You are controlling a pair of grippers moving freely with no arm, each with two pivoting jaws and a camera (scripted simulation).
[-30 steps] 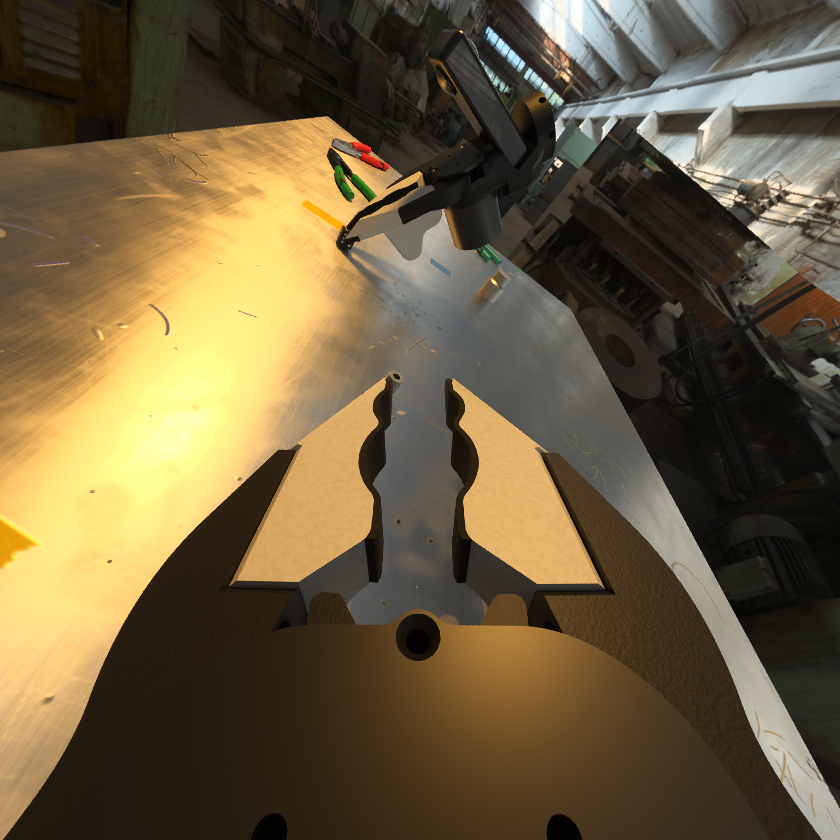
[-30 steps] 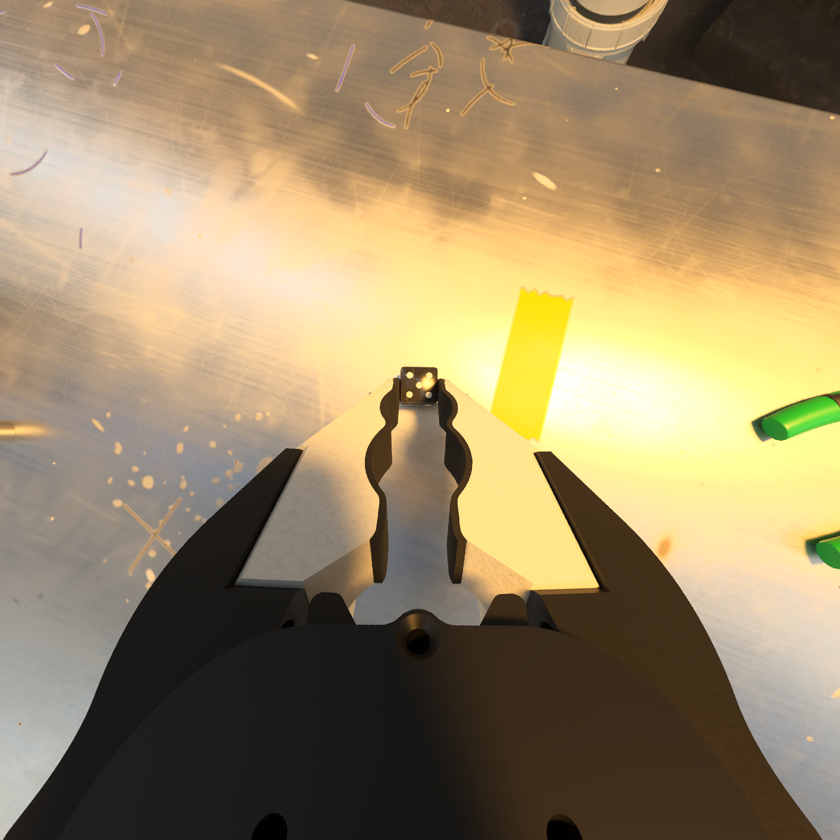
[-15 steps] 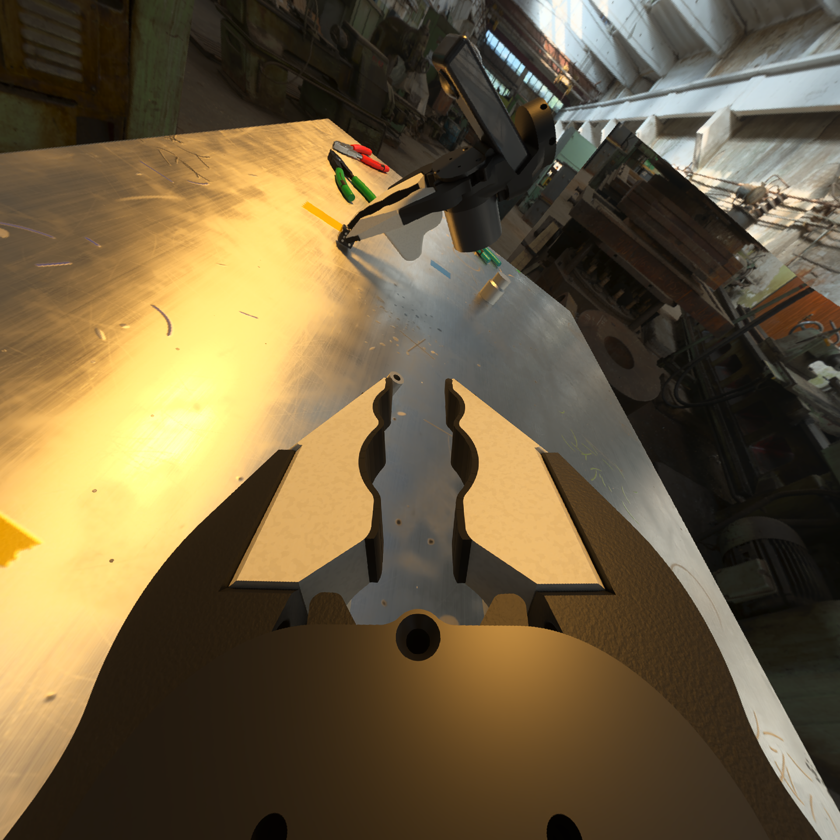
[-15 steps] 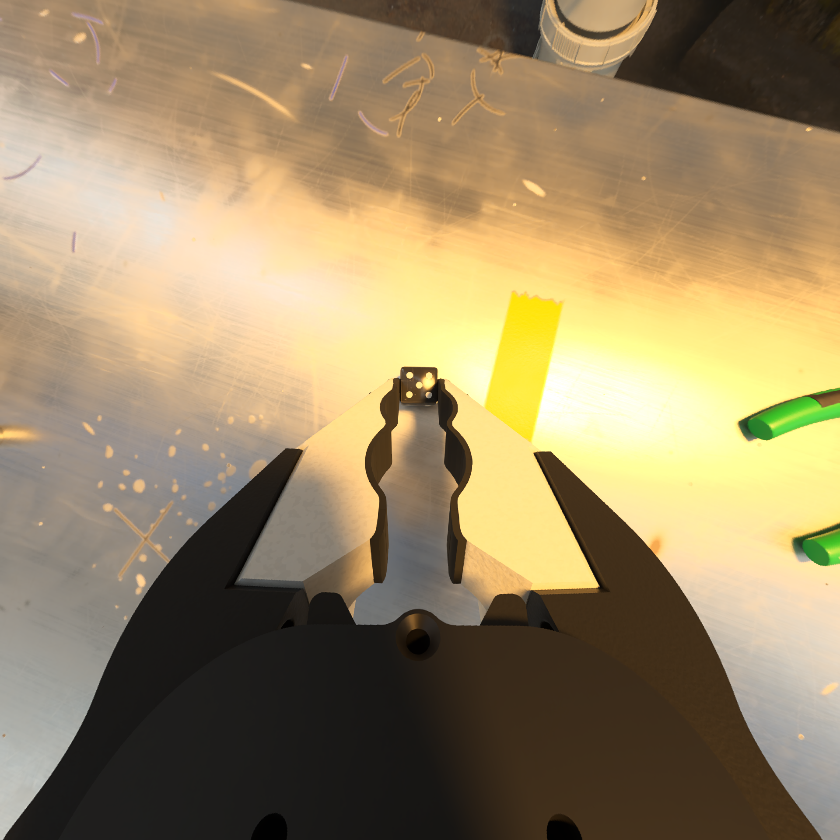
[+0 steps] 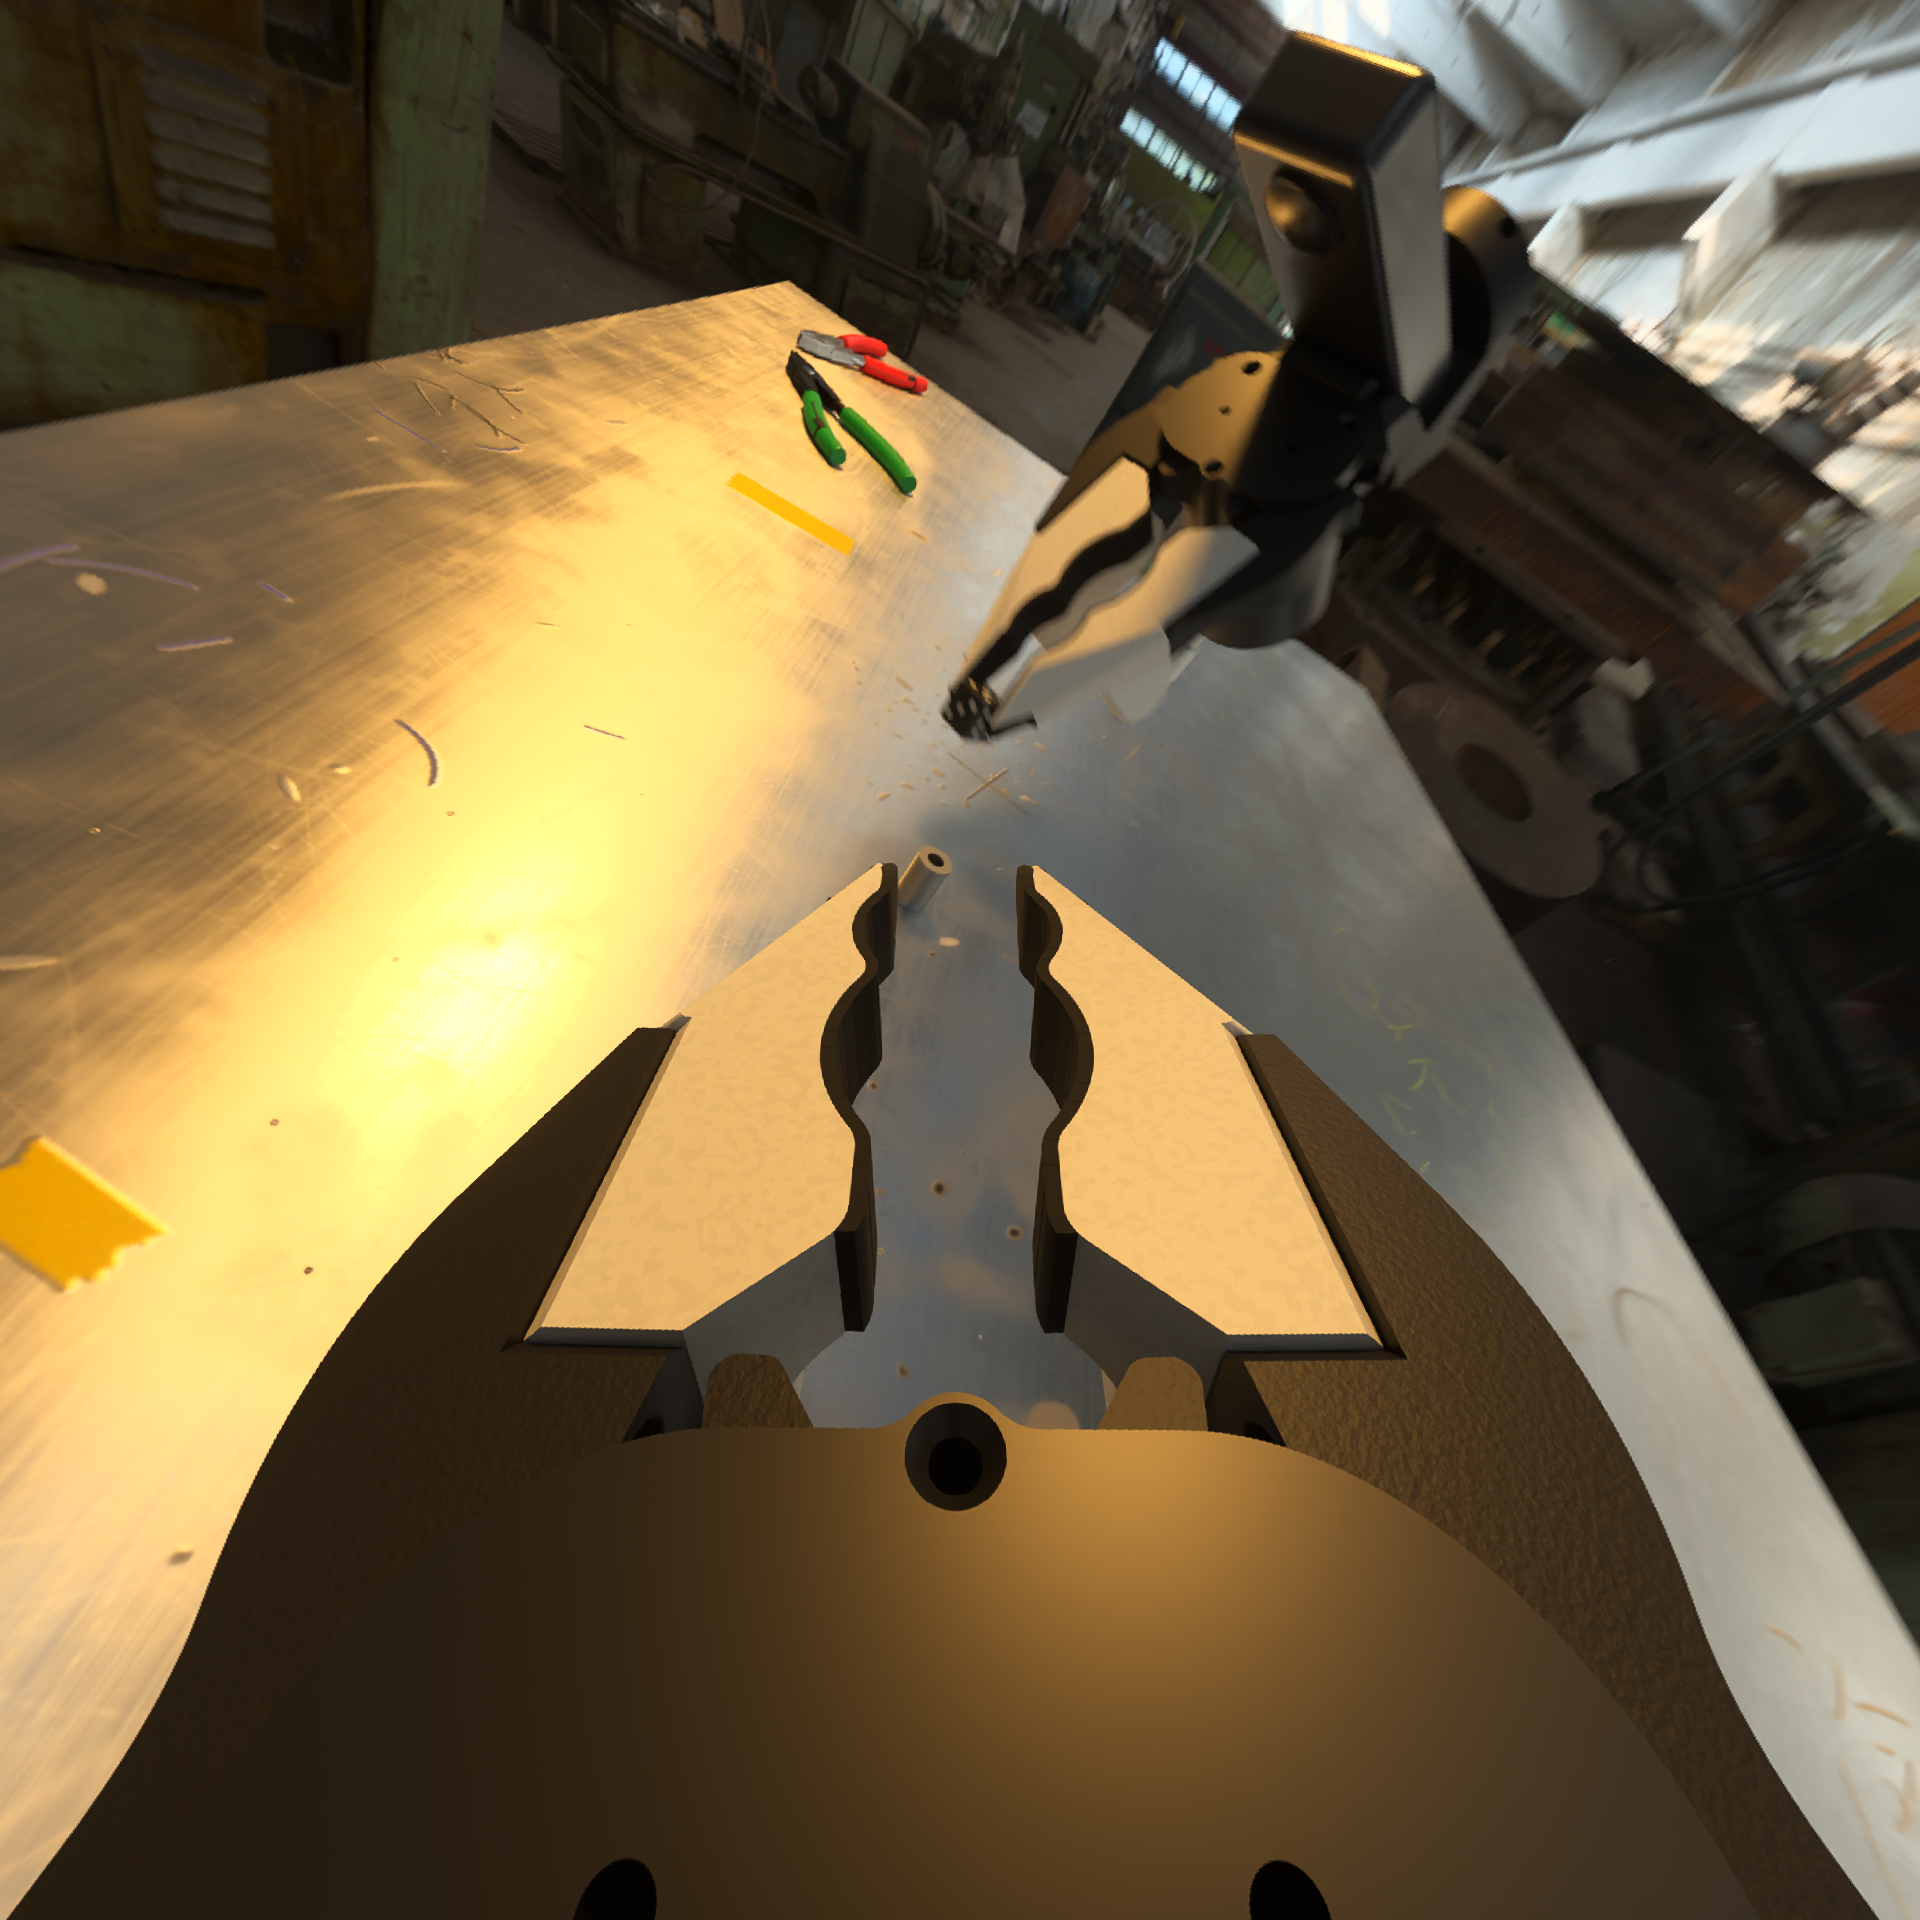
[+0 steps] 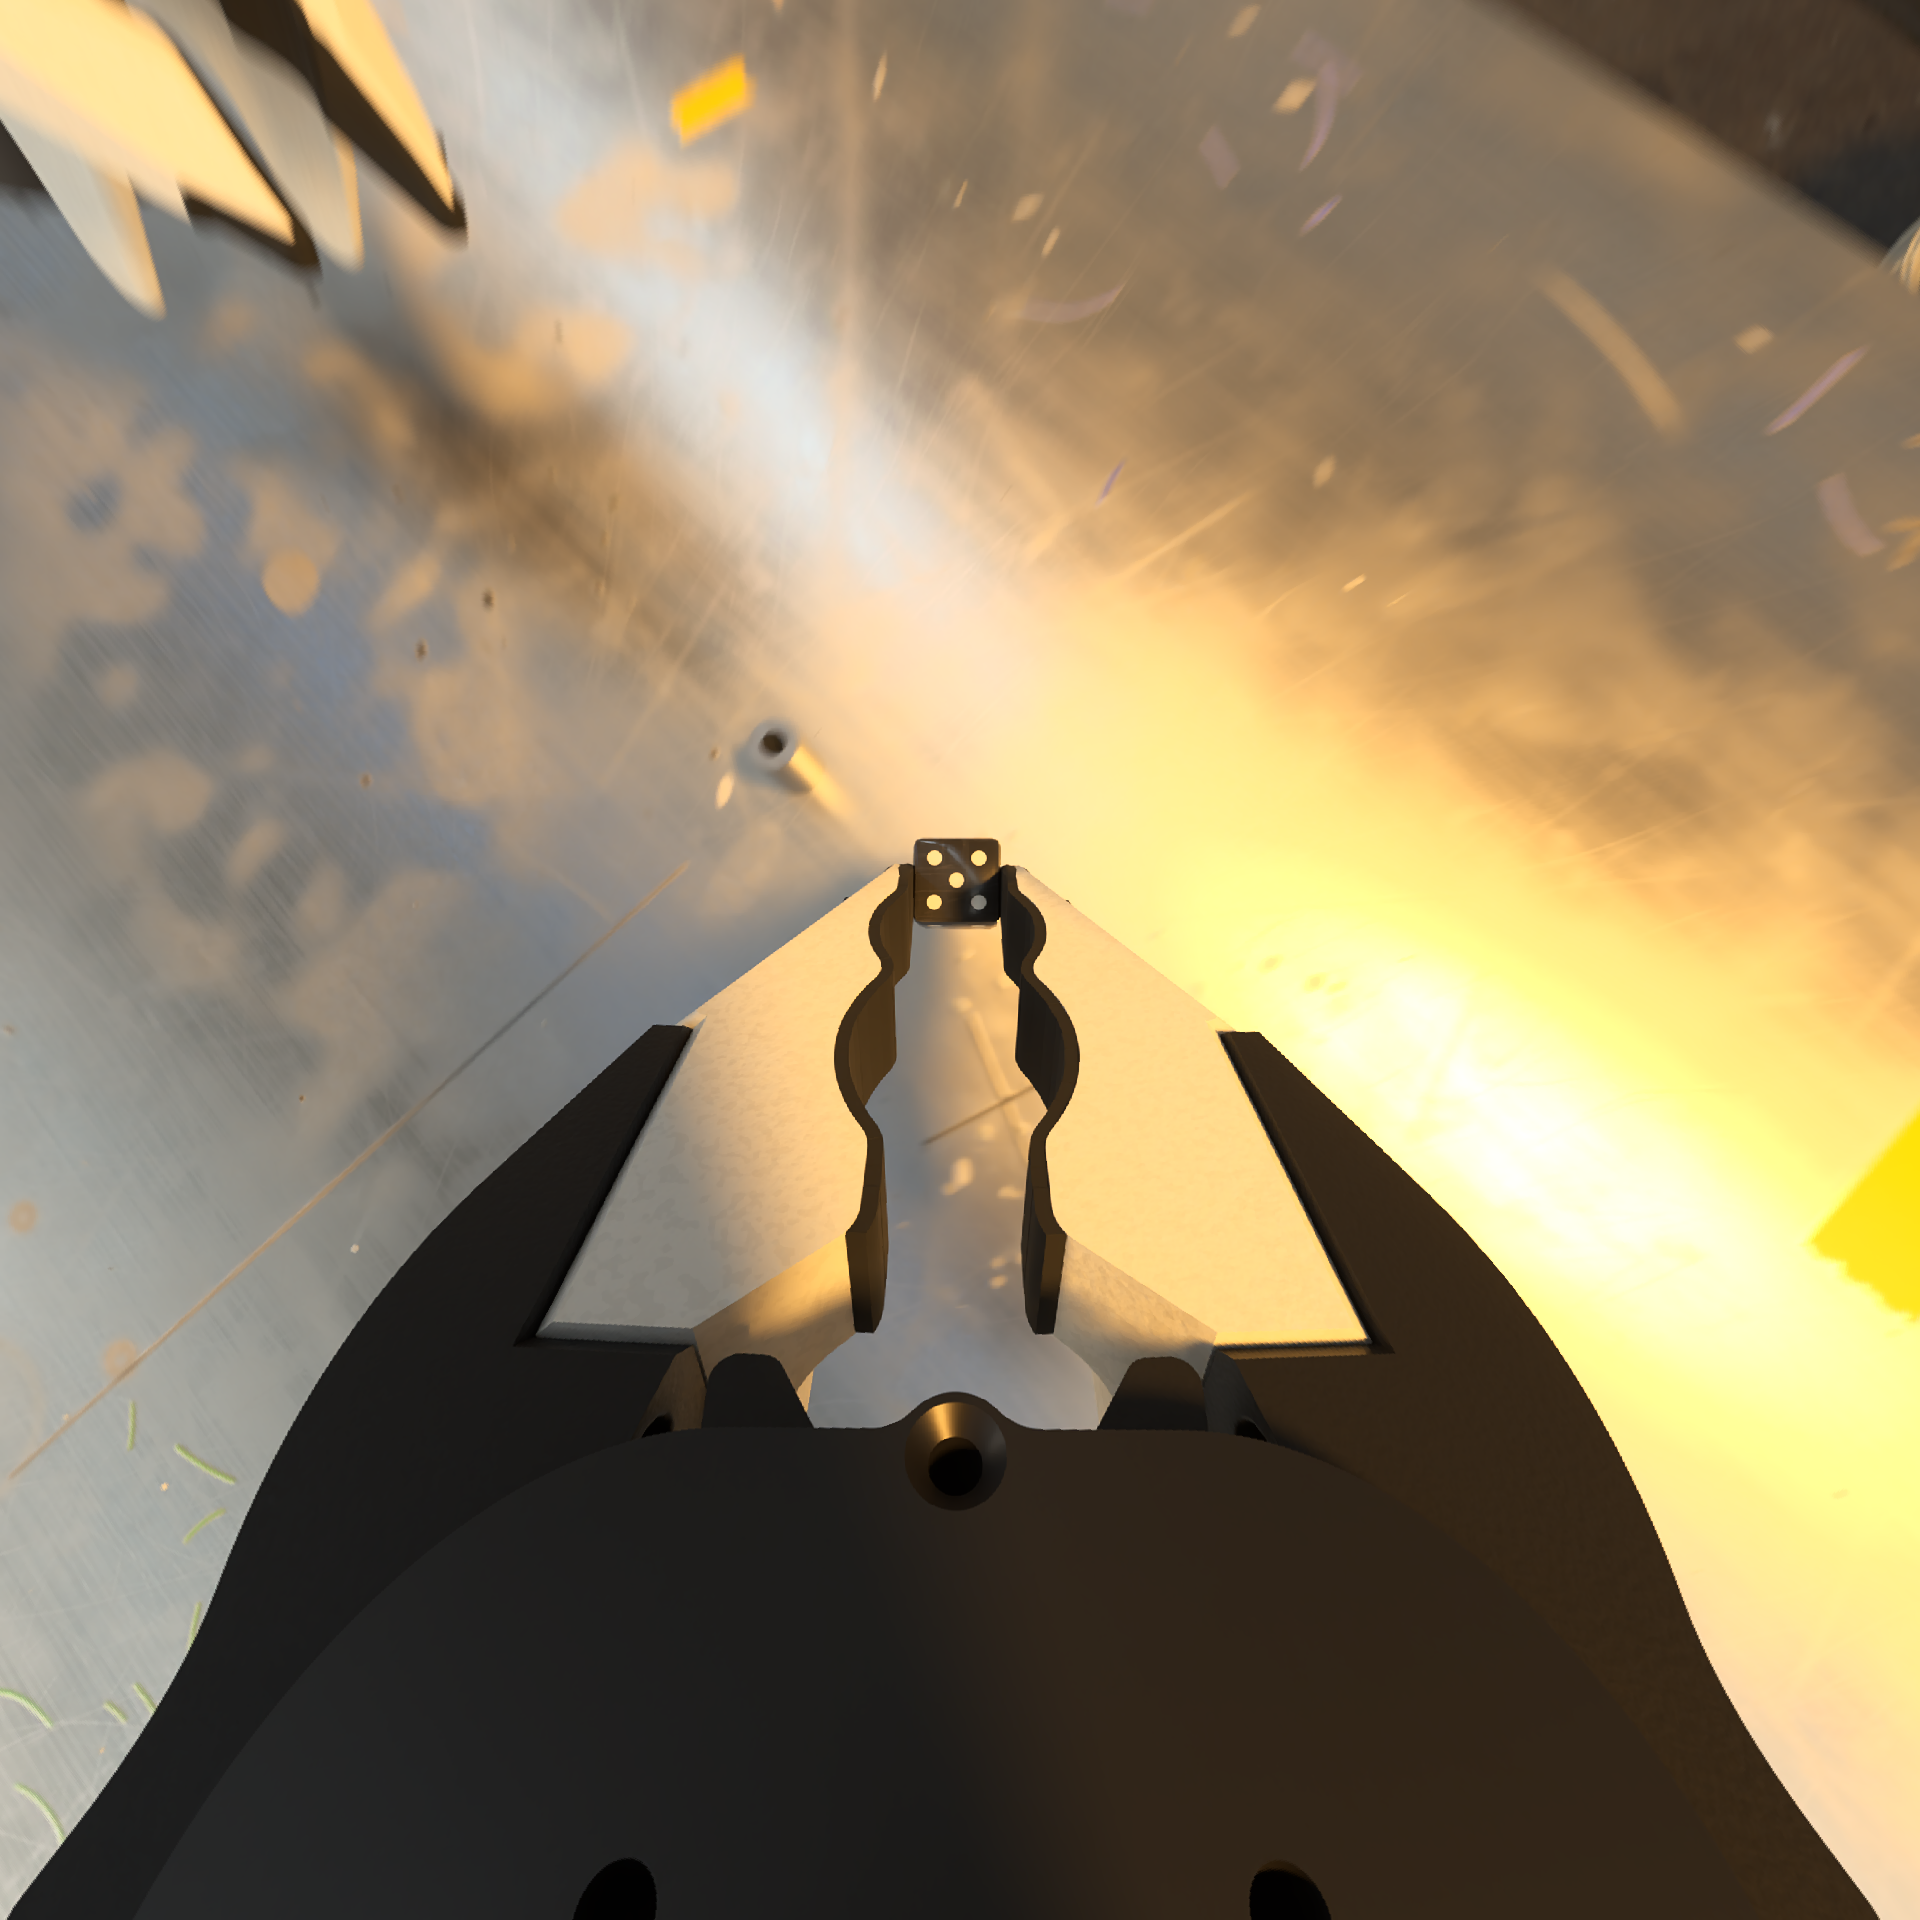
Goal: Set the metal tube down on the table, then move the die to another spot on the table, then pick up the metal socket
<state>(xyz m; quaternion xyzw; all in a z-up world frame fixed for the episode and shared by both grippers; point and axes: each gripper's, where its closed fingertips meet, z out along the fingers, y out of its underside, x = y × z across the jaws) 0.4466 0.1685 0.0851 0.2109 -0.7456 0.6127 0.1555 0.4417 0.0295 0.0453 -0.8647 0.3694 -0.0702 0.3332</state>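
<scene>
The short metal tube [image 5: 923,878] lies on the steel table [image 5: 416,831], just inside my left gripper's [image 5: 956,875] left fingertip; the jaws stand open and grip nothing. My right gripper [image 6: 956,878] is shut on the black die [image 6: 956,881] with pale pips, held at its fingertips close over the table. In the left wrist view the right gripper [image 5: 982,707] hangs just beyond the tube with the die [image 5: 966,712] at its tip. The tube [image 6: 779,758] shows ahead-left of the die. The metal socket is not in view.
Green-handled pliers [image 5: 857,431] and red-handled pliers [image 5: 868,358] lie at the far end. A yellow tape strip [image 5: 790,511] lies before them, another piece [image 5: 62,1216] at the left. The table's right edge [image 5: 1558,1143] drops off. The left gripper's fingers [image 6: 208,135] show top left.
My right gripper has swung fast with the die away from the yellow strip toward the tube and the left gripper. The left gripper and the tube have hardly moved.
</scene>
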